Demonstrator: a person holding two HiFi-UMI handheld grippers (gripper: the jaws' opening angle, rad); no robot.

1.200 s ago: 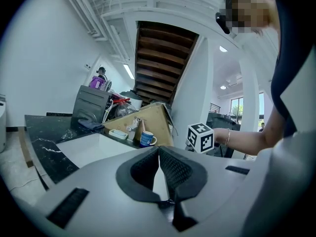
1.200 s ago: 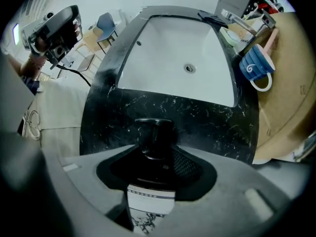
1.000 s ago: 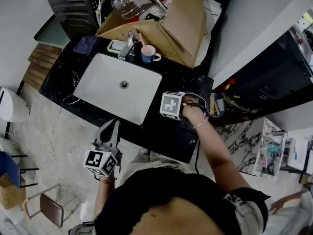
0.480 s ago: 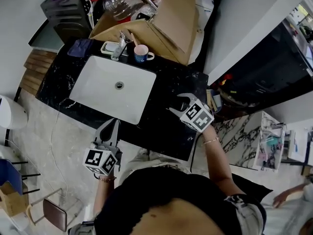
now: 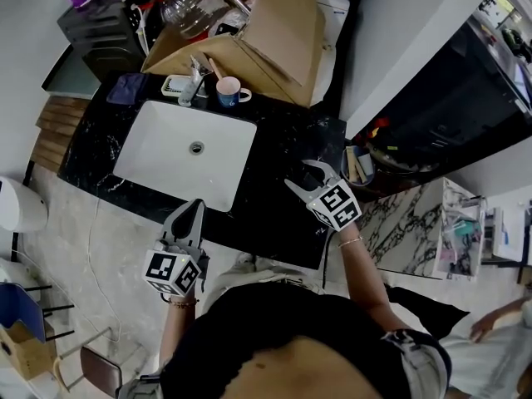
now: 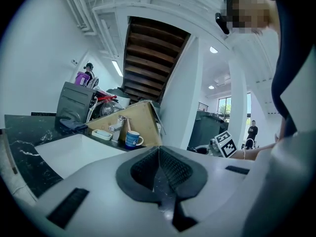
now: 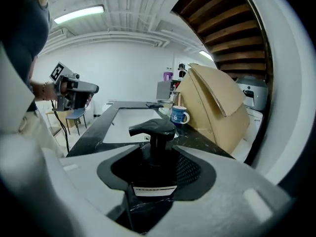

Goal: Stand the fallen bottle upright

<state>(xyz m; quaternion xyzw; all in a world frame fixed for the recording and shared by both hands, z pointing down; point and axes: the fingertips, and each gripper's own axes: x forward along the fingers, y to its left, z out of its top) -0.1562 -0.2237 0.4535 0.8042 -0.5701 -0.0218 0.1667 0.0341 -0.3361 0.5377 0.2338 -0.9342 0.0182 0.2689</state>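
A black pump bottle point(image 7: 151, 147) stands upright between the jaws of my right gripper point(image 7: 150, 159), pump head on top and a white label low on its body. The pads are shut on its sides. In the head view the right gripper point(image 5: 306, 179) is over the black counter point(image 5: 274, 140) to the right of the sink, and the bottle is hard to pick out against the dark stone. My left gripper point(image 5: 193, 210) hangs in front of the counter's near edge over the floor. Its jaws are shut with nothing between them, as the left gripper view point(image 6: 159, 152) also shows.
A white sink point(image 5: 179, 152) is set into the counter's left half. Behind it stand a faucet point(image 5: 193, 81), a soap dish point(image 5: 174, 83) and a blue mug point(image 5: 227, 92). A large cardboard box point(image 5: 266, 32) leans at the back. A dark shelf unit point(image 5: 416, 131) is on the right.
My right wrist has rolled and lifted, so its marker cube now sits toward me and the jaws point away, carrying the bottle along. The left gripper has hardly shifted.
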